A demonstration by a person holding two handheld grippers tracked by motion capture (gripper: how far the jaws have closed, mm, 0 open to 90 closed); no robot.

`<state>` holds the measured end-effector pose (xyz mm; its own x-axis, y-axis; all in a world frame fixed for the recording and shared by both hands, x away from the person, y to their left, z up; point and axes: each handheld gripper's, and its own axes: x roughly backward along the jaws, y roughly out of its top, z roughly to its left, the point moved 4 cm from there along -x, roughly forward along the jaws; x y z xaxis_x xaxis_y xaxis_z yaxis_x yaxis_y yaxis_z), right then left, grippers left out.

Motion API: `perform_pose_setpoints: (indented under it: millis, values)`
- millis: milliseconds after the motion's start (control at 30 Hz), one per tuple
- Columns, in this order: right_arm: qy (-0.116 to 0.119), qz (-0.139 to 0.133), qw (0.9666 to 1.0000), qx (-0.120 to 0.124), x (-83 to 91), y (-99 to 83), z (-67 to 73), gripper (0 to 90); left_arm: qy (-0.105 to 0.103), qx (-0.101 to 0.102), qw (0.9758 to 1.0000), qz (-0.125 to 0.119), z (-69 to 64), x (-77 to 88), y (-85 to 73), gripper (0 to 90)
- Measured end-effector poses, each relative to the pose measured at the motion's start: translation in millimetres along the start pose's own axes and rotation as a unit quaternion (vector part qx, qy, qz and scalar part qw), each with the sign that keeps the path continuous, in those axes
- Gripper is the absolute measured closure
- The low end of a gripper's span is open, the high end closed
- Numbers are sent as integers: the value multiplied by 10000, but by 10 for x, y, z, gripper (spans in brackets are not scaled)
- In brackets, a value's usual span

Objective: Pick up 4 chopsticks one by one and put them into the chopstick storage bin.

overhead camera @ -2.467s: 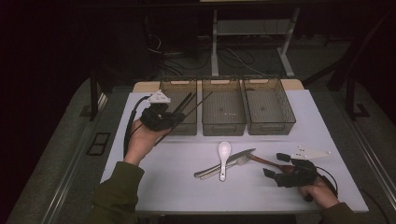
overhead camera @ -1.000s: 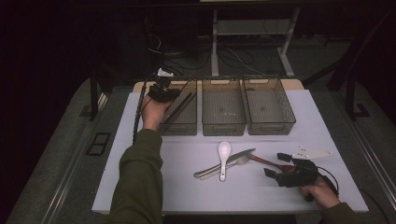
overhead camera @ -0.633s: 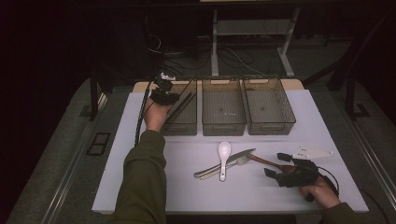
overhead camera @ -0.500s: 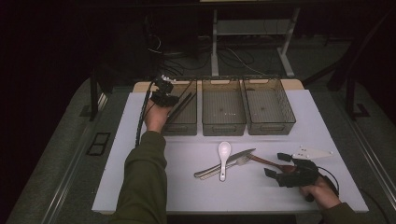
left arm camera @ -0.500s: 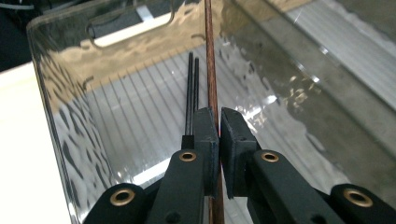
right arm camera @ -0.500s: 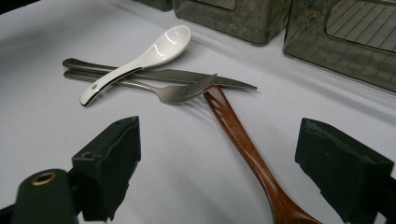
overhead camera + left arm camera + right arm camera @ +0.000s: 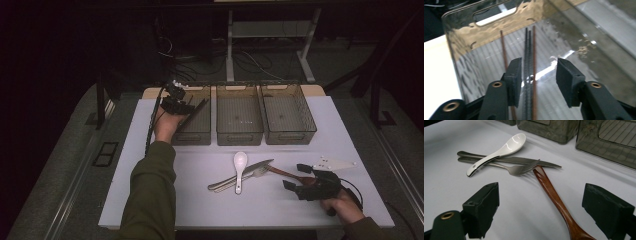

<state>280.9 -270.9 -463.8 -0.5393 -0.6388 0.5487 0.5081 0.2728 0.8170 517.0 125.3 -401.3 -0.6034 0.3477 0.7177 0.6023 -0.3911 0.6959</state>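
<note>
At the upper left of the high view, the left claw (image 7: 192,106) is held over the leftmost of three clear bins (image 7: 199,131). Its jaws have just been opening and now stand apart, released, with the chopsticks (image 7: 530,75) lying between them on the bin floor, untouched by the pads. At the lower right, the right claw (image 7: 298,176) rests spread wide and empty on the table (image 7: 150,200), a wooden spoon (image 7: 554,195) lying between its jaws. Near the centre a white ceramic spoon (image 7: 239,167) is laid across a knife (image 7: 250,170) and a fork (image 7: 506,167). As a likely risk, the freed chopsticks could be snagged and dragged out if the left claw is withdrawn at a slant, or the light bin could be nudged. The wooden spoon's smooth handle could slip from a shallow pinch. The table is covered in plain white; beyond it, a dark room with cables and a metal stand is seen.
</note>
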Motion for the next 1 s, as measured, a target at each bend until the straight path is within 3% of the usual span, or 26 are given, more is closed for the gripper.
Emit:
perform_pose_setpoints:
  millis: [167,267,400,600,1000]
  values:
    - [-6,4,10000,7,1,0,1,139,-138,-154,9997,-131,-53,131,31,476]
    - [-10,4,10000,-1,0,-1,-1,139,-271,-96,9990,-347,-114,210,47,457]
    - [-12,6,10000,3,-4,0,2,139,-308,-312,9982,-409,-163,335,39,428]
    - [-17,9,10000,10,-6,0,0,139,-513,-379,9960,-624,-273,475,13,382]
    - [-23,8,10000,18,-8,0,-1,139,-789,-694,9911,-815,-513,737,-92,296]
